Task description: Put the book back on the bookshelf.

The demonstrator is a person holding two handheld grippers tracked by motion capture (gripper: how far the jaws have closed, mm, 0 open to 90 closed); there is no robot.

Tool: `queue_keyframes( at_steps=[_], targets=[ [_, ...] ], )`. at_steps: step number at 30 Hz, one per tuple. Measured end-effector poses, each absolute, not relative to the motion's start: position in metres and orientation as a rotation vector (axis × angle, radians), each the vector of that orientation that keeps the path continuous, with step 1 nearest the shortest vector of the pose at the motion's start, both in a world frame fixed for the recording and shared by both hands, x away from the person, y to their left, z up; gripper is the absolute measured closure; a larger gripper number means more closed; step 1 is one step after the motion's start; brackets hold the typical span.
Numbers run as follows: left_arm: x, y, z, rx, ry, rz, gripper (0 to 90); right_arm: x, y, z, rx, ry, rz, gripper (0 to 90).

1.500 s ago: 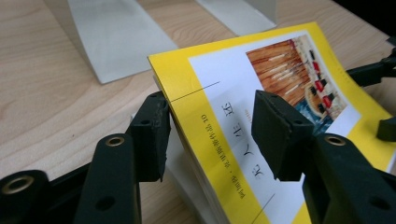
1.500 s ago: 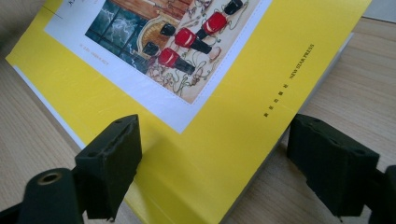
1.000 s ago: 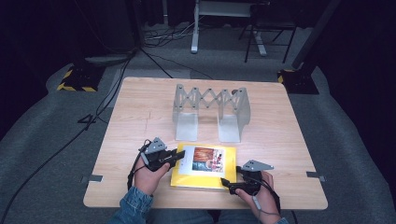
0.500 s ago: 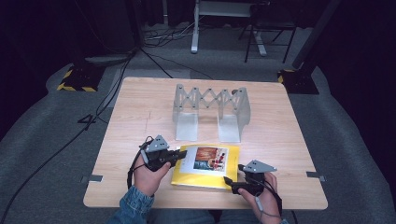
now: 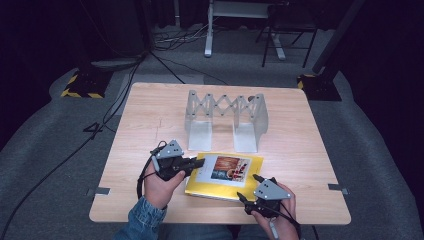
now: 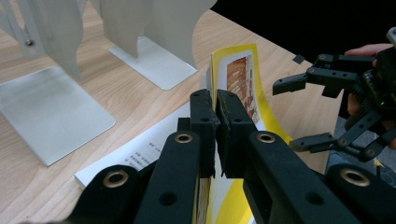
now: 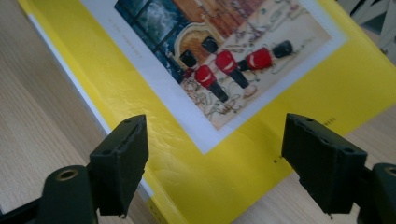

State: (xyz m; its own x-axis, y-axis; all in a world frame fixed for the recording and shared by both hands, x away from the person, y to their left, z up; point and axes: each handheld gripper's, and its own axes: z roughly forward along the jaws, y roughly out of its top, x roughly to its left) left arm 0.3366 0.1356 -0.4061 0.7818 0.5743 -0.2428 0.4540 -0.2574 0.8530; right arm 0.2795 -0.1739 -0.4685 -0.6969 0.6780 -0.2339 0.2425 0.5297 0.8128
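A yellow book (image 5: pixel 225 172) with a picture of red-coated guards lies at the table's front middle. My left gripper (image 5: pixel 200 162) is shut on the left edge of its front cover (image 6: pixel 238 79), which stands lifted off the white pages (image 6: pixel 140 149); its jaws (image 6: pixel 215 100) pinch the thin cover. My right gripper (image 5: pixel 247 186) hovers at the book's near right corner, open. Its jaws have just been closing slightly, and they (image 7: pixel 217 154) stand apart over the yellow cover (image 7: pixel 280 93) without pressing it. The left gripper view also shows the right gripper (image 6: pixel 289 113) open.
A grey metal accordion book rack (image 5: pixel 226 117) stands behind the book at the table's middle, its base plates (image 6: pixel 51 112) flat on the wood. Bare wood (image 5: pixel 150 115) lies to the left and right of it. The table's front edge (image 5: pixel 220 219) is close to both hands.
My left gripper has risen with the cover's edge, tilting that side of the book up. My right gripper has moved up and in toward the book's near corner.
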Motion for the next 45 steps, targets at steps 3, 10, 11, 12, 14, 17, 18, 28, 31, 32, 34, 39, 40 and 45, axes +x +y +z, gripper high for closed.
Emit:
queue_keyframes(
  at_steps=[3,10,11,12,14,17,18,28,31,32,34,39,40,45],
  targets=[
    [0.337,0.132,-0.399,1.900,0.758,0.123,85.8,0.279,-0.168,-0.468,0.677,2.241,1.020,21.9],
    [0.338,0.127,-0.391,1.888,0.722,0.106,85.8,0.281,-0.164,-0.473,0.681,2.265,1.035,20.8],
    [0.339,0.126,-0.389,1.889,0.708,0.101,85.8,0.280,-0.164,-0.475,0.689,2.262,1.039,19.3],
    [0.339,0.126,-0.389,1.889,0.708,0.101,85.8,0.280,-0.164,-0.475,0.689,2.262,1.039,19.3],
    [0.340,0.124,-0.387,1.881,0.705,0.098,85.8,0.280,-0.164,-0.474,0.685,2.251,1.042,18.9],
    [0.340,0.121,-0.384,1.877,0.690,0.096,85.8,0.278,-0.162,-0.473,0.677,2.251,1.045,16.5],
    [0.341,0.121,-0.383,1.876,0.684,0.094,85.8,0.278,-0.162,-0.473,0.677,2.251,1.045,16.5],
    [0.339,0.117,-0.381,1.867,0.671,0.074,85.9,0.274,-0.147,-0.481,0.579,2.260,1.013,15.1],
    [0.338,0.118,-0.380,1.851,0.674,0.048,85.9,0.274,-0.143,-0.483,0.573,2.228,1.000,13.0],
    [0.338,0.118,-0.380,1.851,0.674,0.048,85.9,0.274,-0.143,-0.483,0.573,2.228,1.000,13.0],
    [0.337,0.118,-0.379,1.851,0.670,0.043,85.9,0.275,-0.142,-0.484,0.570,2.222,0.996,12.3],
    [0.337,0.116,-0.379,1.840,0.658,0.007,85.9,0.279,-0.136,-0.488,0.540,2.185,0.943,11.4],
    [0.337,0.116,-0.379,1.840,0.658,0.007,85.9,0.279,-0.136,-0.488,0.540,2.185,0.943,11.4],
    [0.338,0.116,-0.381,1.826,0.657,-0.014,85.9,0.286,-0.130,-0.490,0.543,2.147,0.910,10.1]
  ],
)
